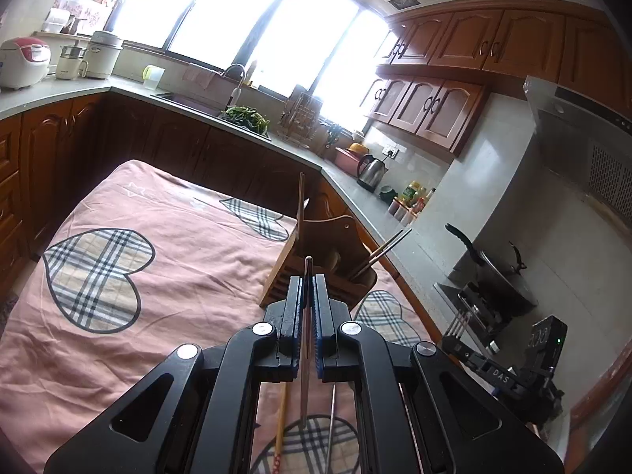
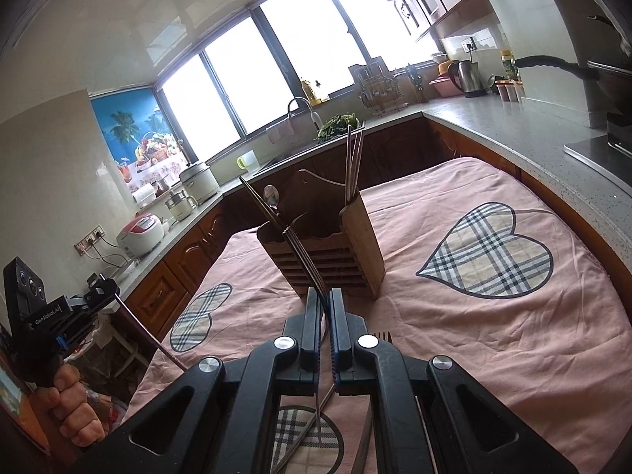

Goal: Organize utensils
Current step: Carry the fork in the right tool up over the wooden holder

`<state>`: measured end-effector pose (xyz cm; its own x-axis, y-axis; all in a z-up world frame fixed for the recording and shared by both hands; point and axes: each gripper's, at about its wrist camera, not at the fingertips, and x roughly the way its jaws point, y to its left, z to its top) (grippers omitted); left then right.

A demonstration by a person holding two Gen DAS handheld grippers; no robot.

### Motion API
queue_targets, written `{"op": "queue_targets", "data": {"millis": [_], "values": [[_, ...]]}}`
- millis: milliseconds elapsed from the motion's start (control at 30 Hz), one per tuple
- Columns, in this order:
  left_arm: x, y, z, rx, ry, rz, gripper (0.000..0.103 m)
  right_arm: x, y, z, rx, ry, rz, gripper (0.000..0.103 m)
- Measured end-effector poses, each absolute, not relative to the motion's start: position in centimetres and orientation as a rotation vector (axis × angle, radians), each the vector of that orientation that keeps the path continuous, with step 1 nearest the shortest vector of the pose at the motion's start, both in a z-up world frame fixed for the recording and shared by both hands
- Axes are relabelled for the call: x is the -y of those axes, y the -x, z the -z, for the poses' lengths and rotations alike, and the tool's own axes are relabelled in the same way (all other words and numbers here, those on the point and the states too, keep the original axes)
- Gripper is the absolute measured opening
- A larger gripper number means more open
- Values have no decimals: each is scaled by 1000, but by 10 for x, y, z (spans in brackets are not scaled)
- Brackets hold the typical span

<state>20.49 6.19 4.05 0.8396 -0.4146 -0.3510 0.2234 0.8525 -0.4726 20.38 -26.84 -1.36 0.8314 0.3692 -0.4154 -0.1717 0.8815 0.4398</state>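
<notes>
Two grippers, each clamping a utensil before the wooden holder.
Left gripper [image 1: 308, 276] pinches a slim metal chopstick [image 1: 307, 339]; right gripper [image 2: 326, 296] pinches a steel fork [image 2: 304, 260]; slatted brown holder [image 2: 335, 260] stands mid-table on pink heart-print cloth [image 2: 493, 316], chopsticks upright inside.

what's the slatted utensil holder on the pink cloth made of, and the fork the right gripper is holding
Slatted brown utensil holder: apparently wood or bamboo, matte, with visible grain and warm brown tone. Slim silver fork clamped in the right gripper: looks like polished metal, probably stainless steel, judging by its grey shine and thin tines.
</notes>
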Motion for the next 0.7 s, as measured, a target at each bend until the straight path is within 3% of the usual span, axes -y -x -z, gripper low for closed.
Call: {"op": "queue_targets", "data": {"millis": [700], "values": [[-57, -277, -111, -255, 428, 366, 4, 262, -289, -38, -357, -393, -286, 4]]}}
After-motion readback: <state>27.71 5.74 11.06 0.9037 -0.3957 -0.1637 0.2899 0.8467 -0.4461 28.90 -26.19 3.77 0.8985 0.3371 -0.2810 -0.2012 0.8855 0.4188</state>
